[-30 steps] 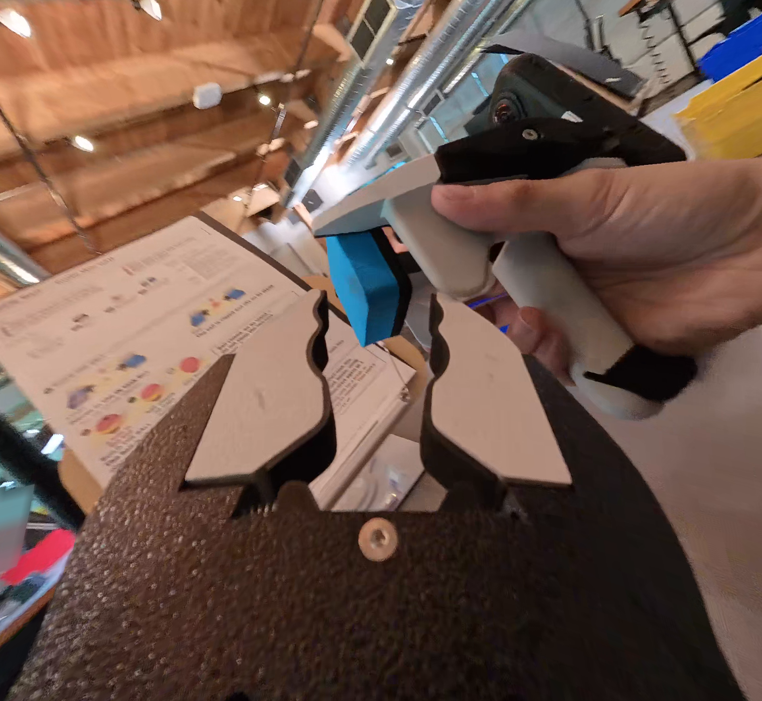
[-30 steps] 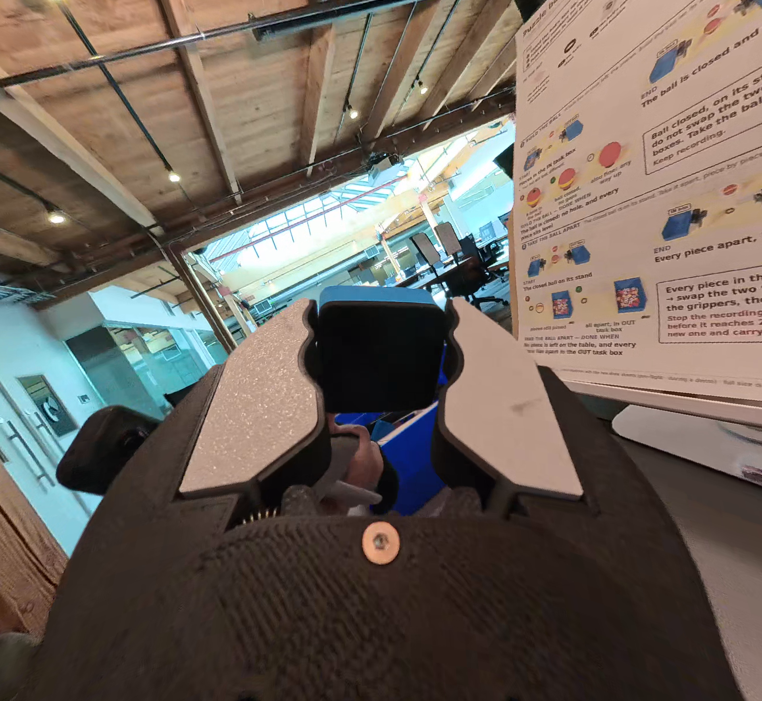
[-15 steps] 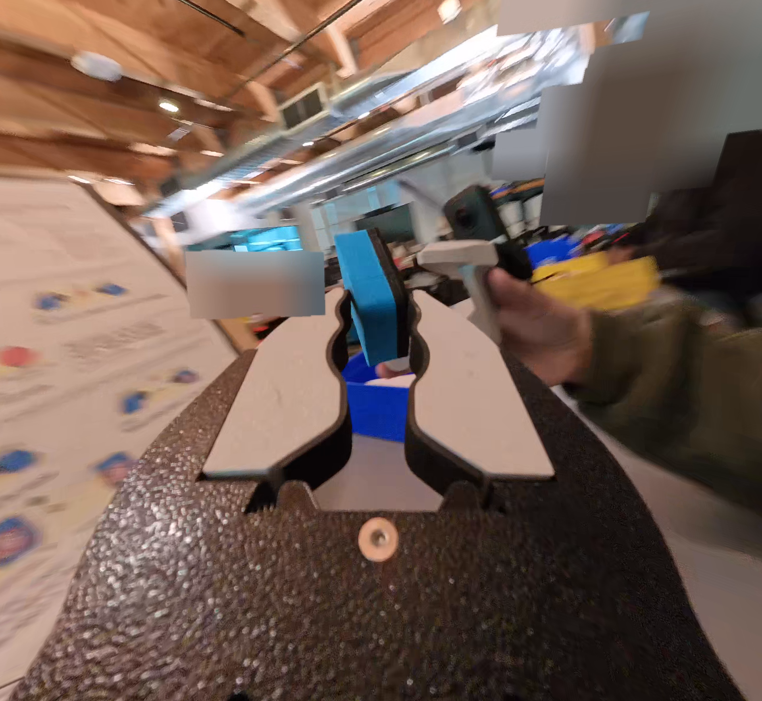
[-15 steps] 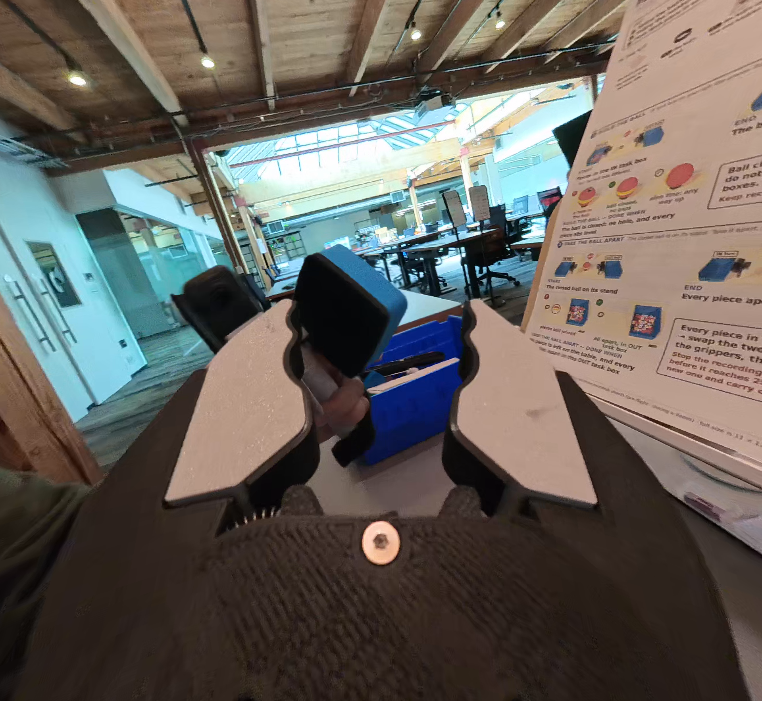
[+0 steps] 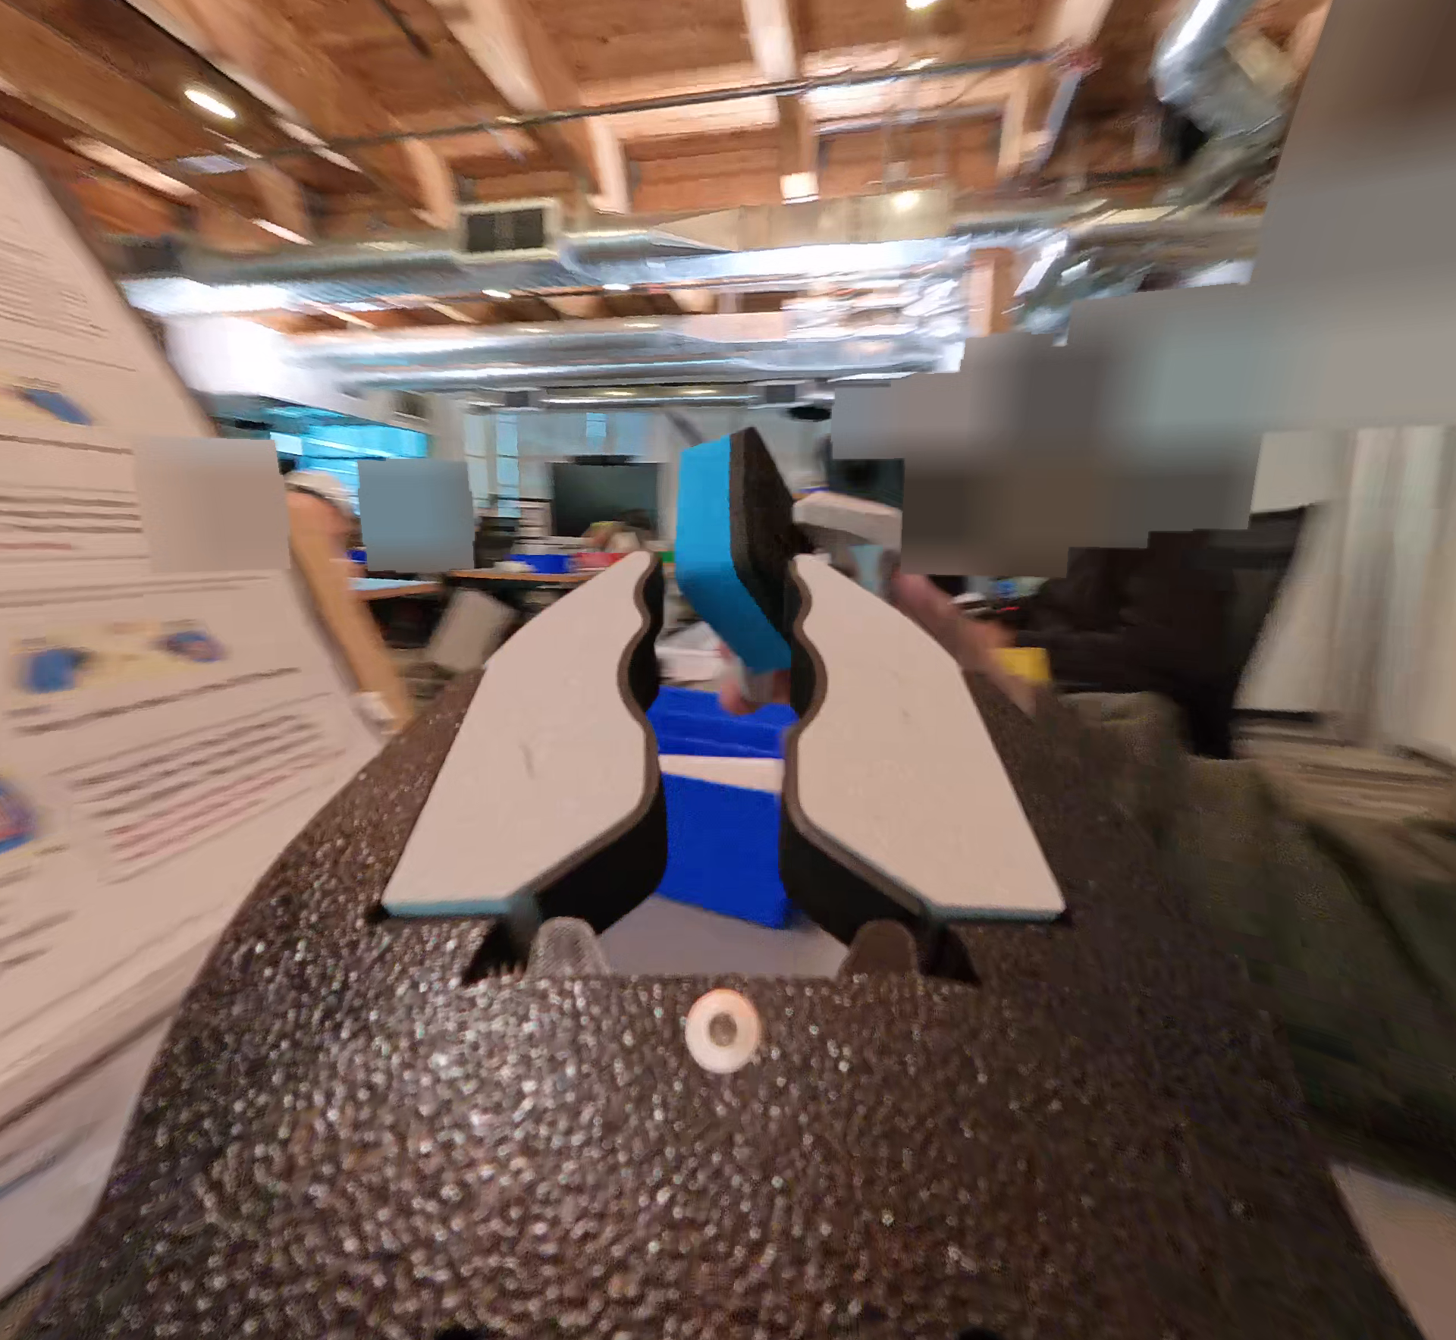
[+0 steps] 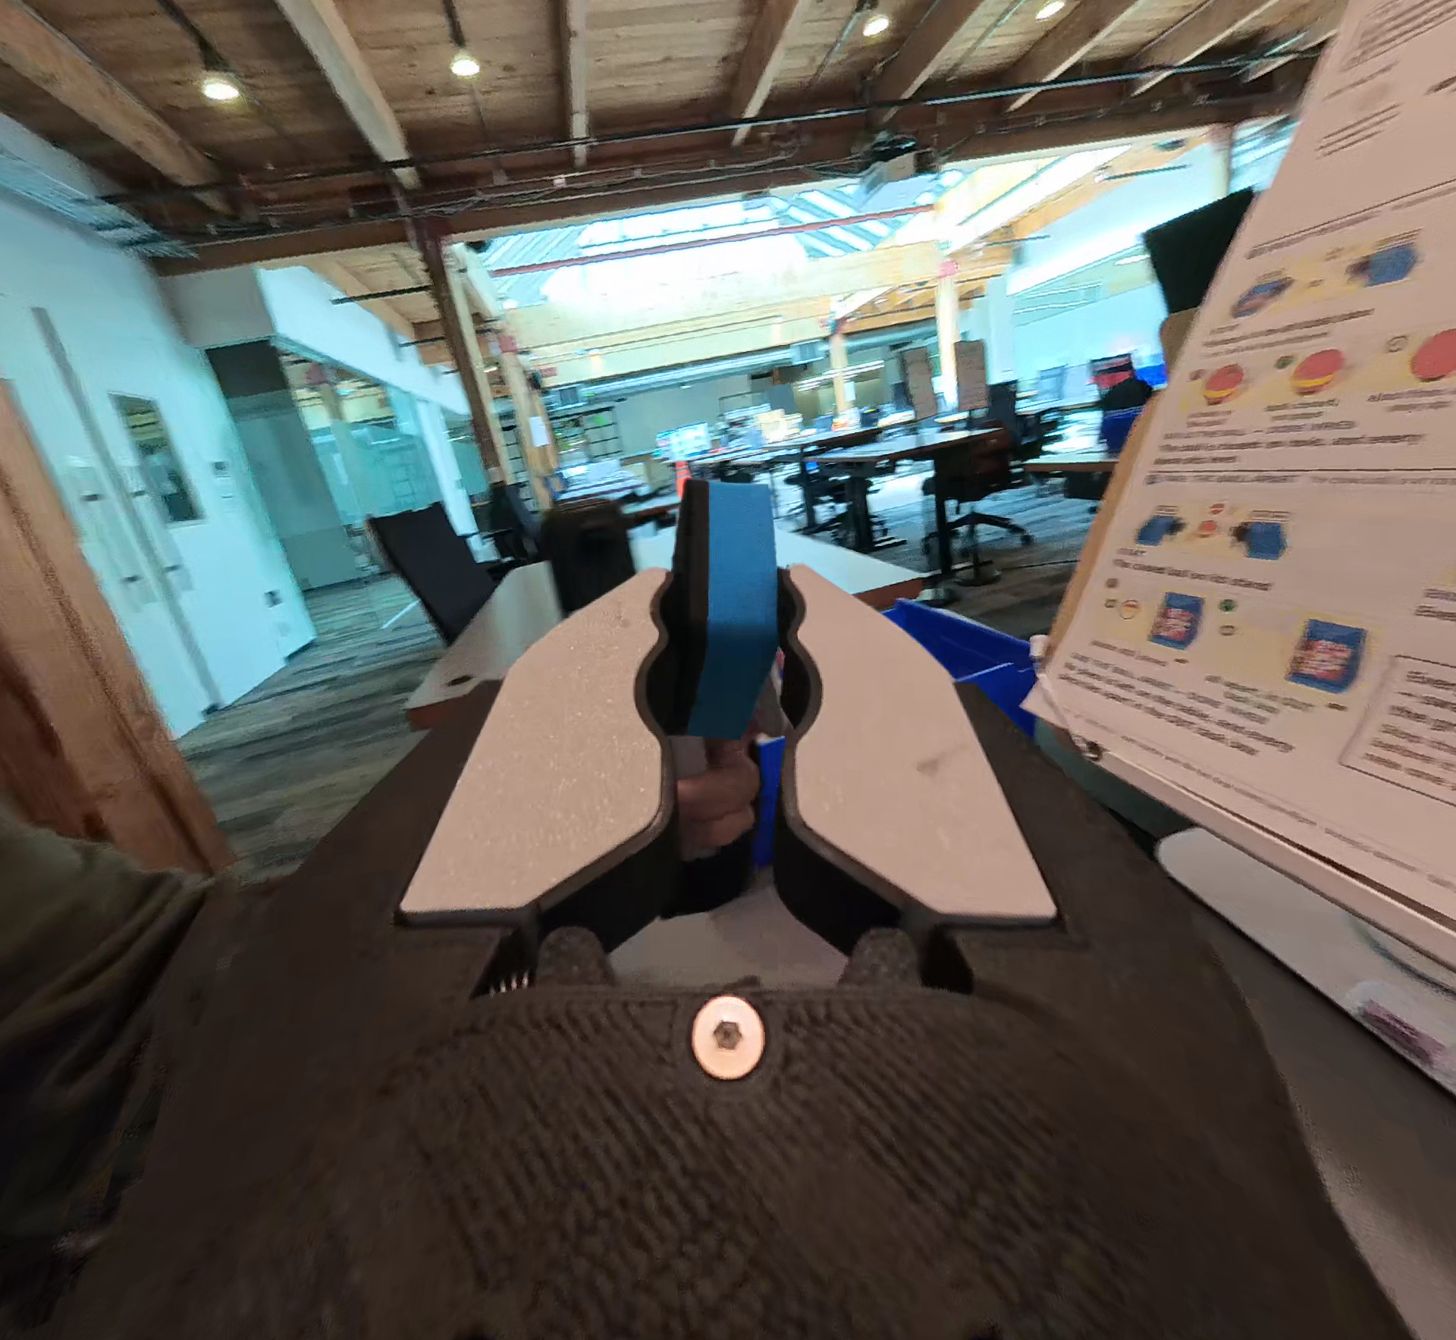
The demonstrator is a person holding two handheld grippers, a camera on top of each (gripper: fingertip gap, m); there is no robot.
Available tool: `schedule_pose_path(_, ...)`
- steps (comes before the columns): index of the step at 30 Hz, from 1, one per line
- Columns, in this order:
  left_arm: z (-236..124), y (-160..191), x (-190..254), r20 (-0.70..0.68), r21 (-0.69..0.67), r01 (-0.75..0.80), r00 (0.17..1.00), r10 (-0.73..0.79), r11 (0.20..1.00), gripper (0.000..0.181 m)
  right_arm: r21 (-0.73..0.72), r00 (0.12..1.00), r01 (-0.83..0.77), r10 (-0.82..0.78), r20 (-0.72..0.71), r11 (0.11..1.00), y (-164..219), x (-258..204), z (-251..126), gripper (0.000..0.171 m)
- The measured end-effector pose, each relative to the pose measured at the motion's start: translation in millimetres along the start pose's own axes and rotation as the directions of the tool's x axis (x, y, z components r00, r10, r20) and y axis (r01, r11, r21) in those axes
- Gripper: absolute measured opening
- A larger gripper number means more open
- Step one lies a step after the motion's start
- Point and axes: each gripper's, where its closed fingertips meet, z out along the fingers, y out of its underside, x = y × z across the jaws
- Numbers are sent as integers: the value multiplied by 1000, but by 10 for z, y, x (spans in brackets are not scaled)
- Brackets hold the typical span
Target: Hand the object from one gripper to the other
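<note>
The object is a foam block, blue on one face and black on the other. In the right wrist view the block [image 6: 733,617] stands edge-on between my right gripper's [image 6: 725,577] fingertips, which are closed on both faces. In the left wrist view the block [image 5: 725,554] sits tilted between my left gripper's [image 5: 721,565] fingertips. It lies against the right finger, with a thin gap at the left finger. The right gripper's white body [image 5: 847,518] shows behind the block. The hand on the left gripper [image 6: 713,798] shows under the block.
A blue bin [image 5: 721,814] stands on the grey table below the grippers and also shows in the right wrist view [image 6: 969,656]. An instruction board [image 5: 118,672] stands at the left, and at the right in the right wrist view [image 6: 1300,514]. A person's olive sleeve [image 5: 1261,829] is at the right. Left and right tips are no more than a few centimetres apart.
The right gripper held the block, let it go to the left gripper and opened wide. It has now closed on the block again. The left jaws have slackened slightly.
</note>
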Motion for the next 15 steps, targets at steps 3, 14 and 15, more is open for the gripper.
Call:
schedule_pose_path(3, 0, 120, -153, 156, -161, -319, 926, 344, 934, 46, 61, 979, -37, 49, -199, 997, -90, 290, -100, 23)
schedule_pose_path(14, 102, 353, -365, 251, -496, -591, 603, 757, 636, 56, 17, 958, -92, 93, -272, 996, 93, 333, 39, 26)
schedule_pose_path(15, 100, 355, -365, 255, -488, -585, 615, 746, 648, 56, 14, 958, -79, 80, -276, 997, 95, 333, 40, 26)
